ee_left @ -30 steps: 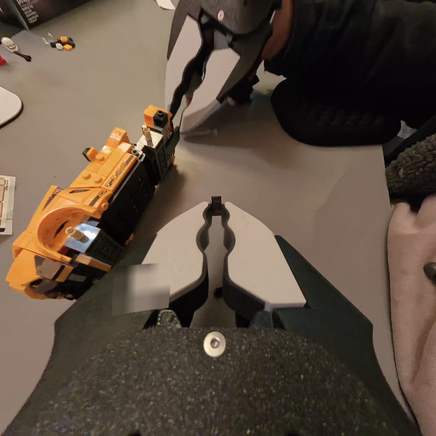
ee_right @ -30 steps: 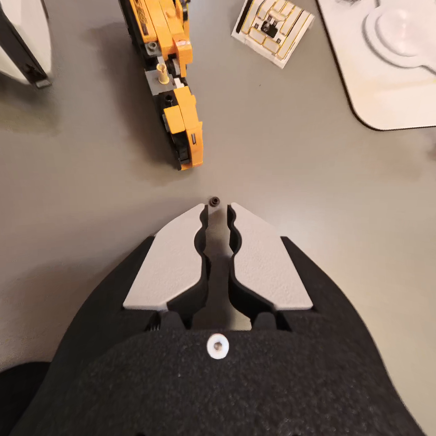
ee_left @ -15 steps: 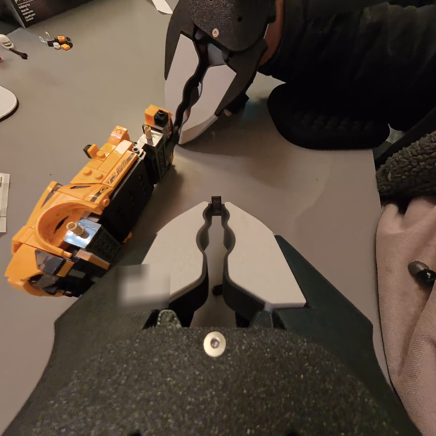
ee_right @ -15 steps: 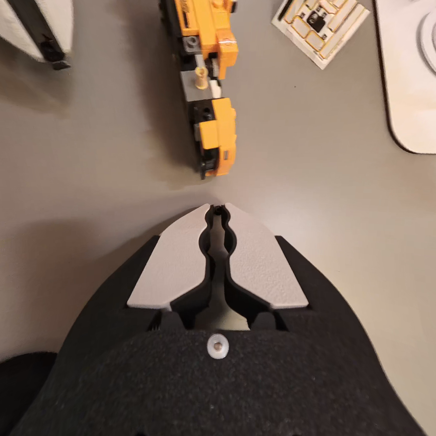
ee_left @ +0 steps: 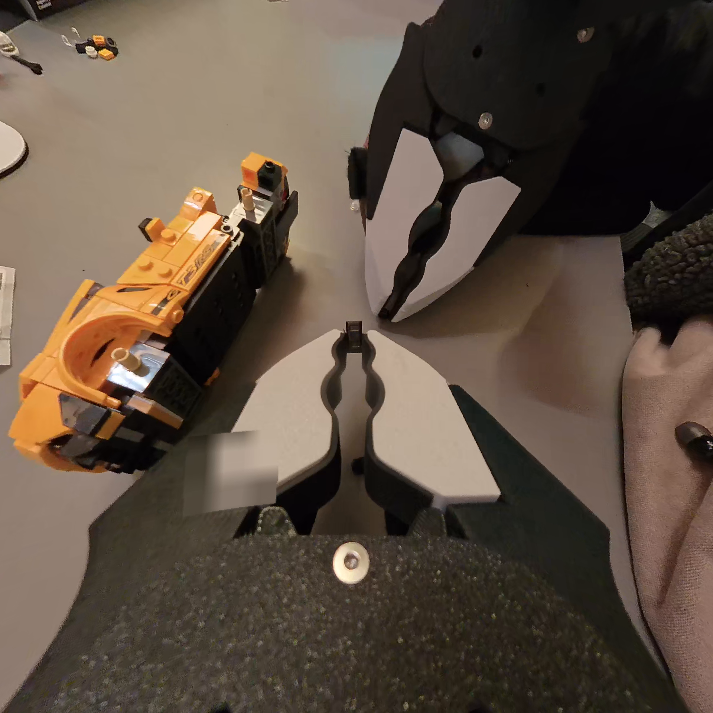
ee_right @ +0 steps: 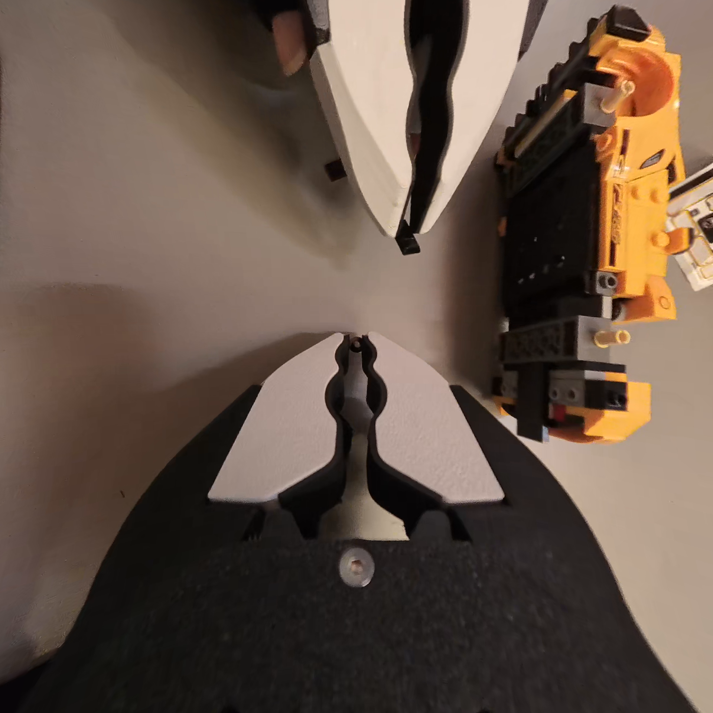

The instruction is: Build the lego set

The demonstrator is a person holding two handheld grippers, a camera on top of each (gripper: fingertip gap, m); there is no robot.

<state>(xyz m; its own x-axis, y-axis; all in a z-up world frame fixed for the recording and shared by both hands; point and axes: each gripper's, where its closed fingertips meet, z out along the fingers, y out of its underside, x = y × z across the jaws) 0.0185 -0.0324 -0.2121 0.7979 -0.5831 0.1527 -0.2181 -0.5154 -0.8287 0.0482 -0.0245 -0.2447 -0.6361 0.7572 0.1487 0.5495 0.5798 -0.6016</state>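
An orange and black lego car point(ee_left: 154, 308) lies on its side on the grey table, left of both grippers; in the right wrist view the car point(ee_right: 578, 231) is at the right. My left gripper point(ee_left: 353, 332) is shut on a small black brick point(ee_left: 353, 335), which also shows in the right wrist view point(ee_right: 408, 232). My right gripper point(ee_right: 355, 340) is shut on a tiny black round piece point(ee_right: 355, 342). The right gripper also shows in the left wrist view point(ee_left: 386, 311), tip to tip with the left one, a short gap apart.
Several small loose pieces point(ee_left: 96, 45) lie at the far left. A sticker sheet point(ee_right: 694, 239) sits beyond the car. A white board edge point(ee_left: 9, 148) is at the left. Pink cloth point(ee_left: 671, 501) and dark clothing point(ee_left: 656, 115) are at the right. The left gripper's tips are roughly 5 centimeters from the right gripper's.
My right gripper closed on the tiny black piece from the table, lifted it and swung away from the car's end to face the left gripper. The left gripper kept holding its brick.
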